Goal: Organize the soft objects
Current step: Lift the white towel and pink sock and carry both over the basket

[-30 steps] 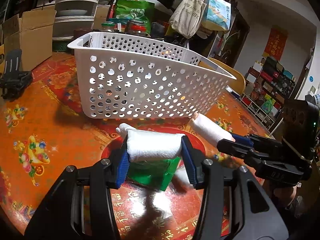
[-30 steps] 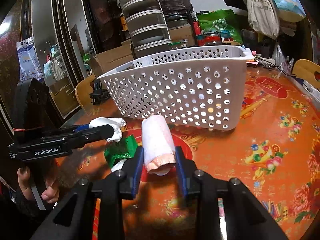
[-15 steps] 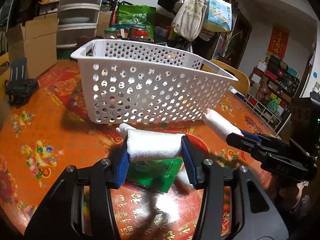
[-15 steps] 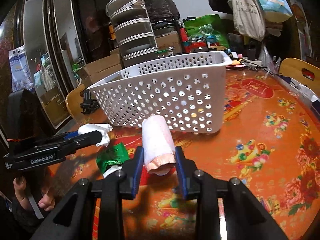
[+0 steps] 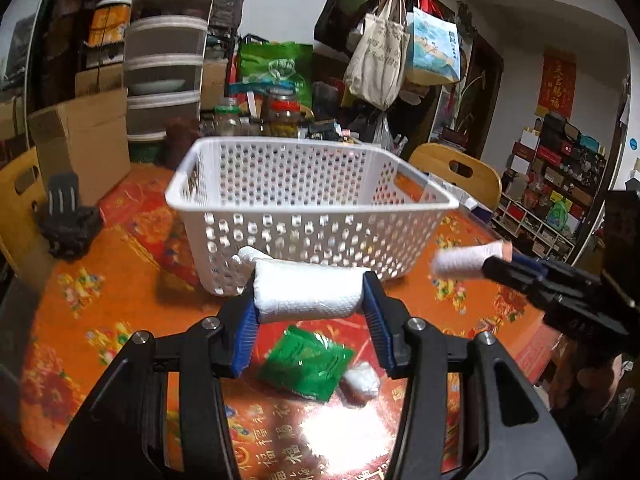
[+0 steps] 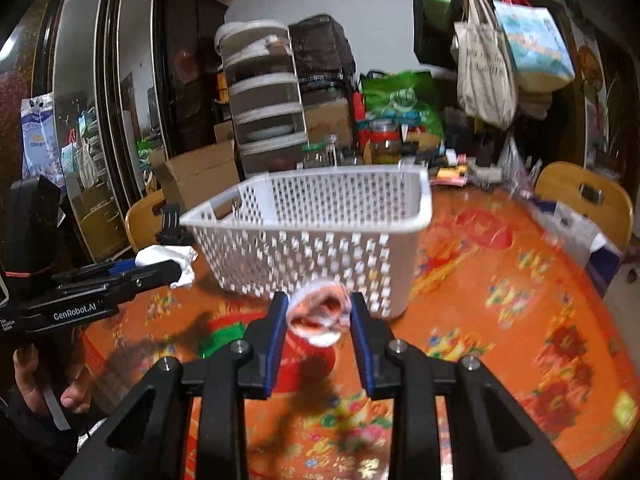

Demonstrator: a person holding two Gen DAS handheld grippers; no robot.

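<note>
Both grippers are loaded and up off the table [image 5: 100,280], prob. so each roll clears the rim of the white basket [image 5: 312,208] before going in. Left gripper [image 5: 310,300] has its blue pads clenched on the two ends of a white towel roll [image 5: 308,292], held crosswise w/ a loose tail poking out at the left end; the end-on grip keeps the roll from unwinding. Right gripper [image 6: 318,312] is clamped on a pinkish roll [image 6: 320,312] pointing fwd along the fingers, so only its rolled end faces the cam; in the left view that same roll [image 5: 468,260] sticks out toward the basket's near-right corner. The basket sits open-side up just ahead of both, and looks empty as far as the perforated walls let me see. Still lying on the table below the left gripper: a green packet [image 5: 306,362] and a small white roll [image 5: 362,382] touching its right edge, so those seem left for a later pass. My read: carry phase, approx. mid-task, w/ the drop into the basket not yet done. Right view is blurry, so finer detail there is unclear.
</note>
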